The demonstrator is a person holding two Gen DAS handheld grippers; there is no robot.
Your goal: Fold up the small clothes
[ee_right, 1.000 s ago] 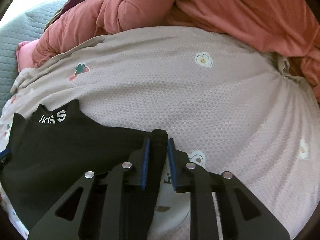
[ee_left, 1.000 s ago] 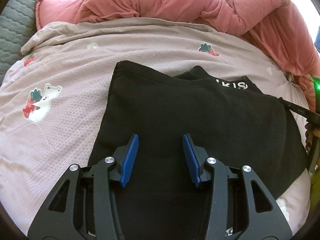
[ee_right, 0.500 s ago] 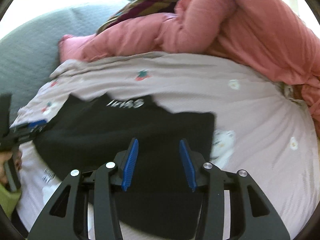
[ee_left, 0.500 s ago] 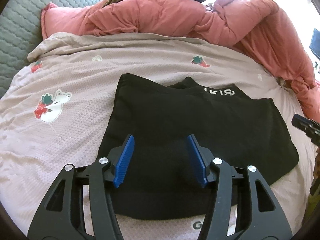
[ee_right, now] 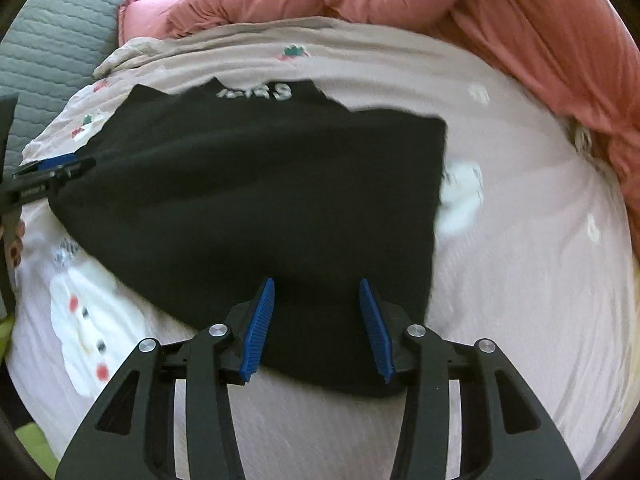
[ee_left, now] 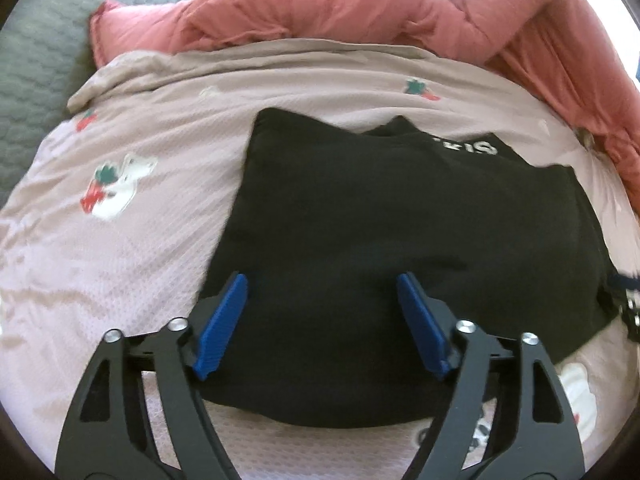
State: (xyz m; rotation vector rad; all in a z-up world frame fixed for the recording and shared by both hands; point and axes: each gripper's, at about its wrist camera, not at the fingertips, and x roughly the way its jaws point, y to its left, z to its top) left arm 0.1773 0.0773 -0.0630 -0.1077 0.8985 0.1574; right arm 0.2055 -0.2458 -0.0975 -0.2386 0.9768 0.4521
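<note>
black garment (ee_left: 400,216) with white lettering, pinkish cartoon-print sheet (ee_left: 160,240), coral duvet (ee_left: 360,8).

Black garment (ee_left: 400,216) folded flat on the bedspread (ee_left: 160,248).

It is a dark, plain piece of clothing, folded into a rough rectangle with 1 layer lying over another; white lettering shows on the lower layer at its far edge, too blurred to read. In the left wrist view it spreads ahead of and between the wide-apart jaws, its near edge curving just behind the blue pads and its left edge running up from the left pad. In the right wrist view the garment (ee_right: 260,200) lies ahead of the jaws and off to their left, its right edge falling just outside the right jaw.
</note>
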